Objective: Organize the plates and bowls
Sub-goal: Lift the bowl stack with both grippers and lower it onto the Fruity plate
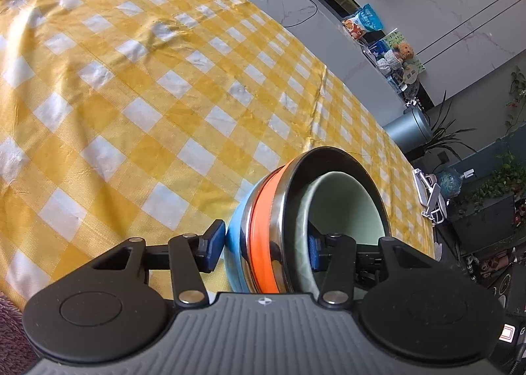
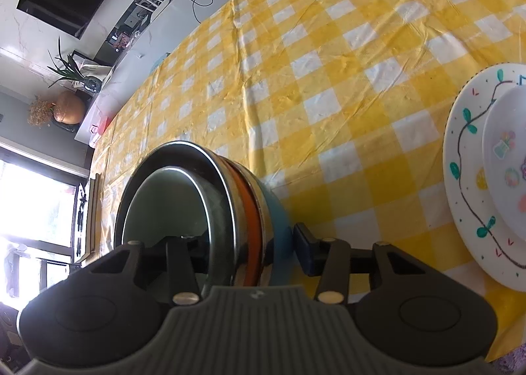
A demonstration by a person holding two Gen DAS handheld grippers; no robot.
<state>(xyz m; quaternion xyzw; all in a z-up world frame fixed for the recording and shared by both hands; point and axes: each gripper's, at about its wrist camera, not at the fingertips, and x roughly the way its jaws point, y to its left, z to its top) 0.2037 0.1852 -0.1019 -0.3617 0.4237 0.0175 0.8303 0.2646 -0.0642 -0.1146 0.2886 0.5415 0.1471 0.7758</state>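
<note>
Gripping nested blue, orange, steel and green bowls, both tongs clamp their rims.

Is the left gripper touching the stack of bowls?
Touching. In the left wrist view, the left gripper straddles the wall of the stack of bowls, with both blue pads against it.

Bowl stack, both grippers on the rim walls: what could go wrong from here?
1. The nested bowl stack is four loose layers; the left gripper and right gripper each straddle all the walls, so an uneven squeeze could let the blue outer bowl or the pale green inner bowl slip.
2. The stacked plates sit close on the tablecloth; a swing that way could clip them.
</note>
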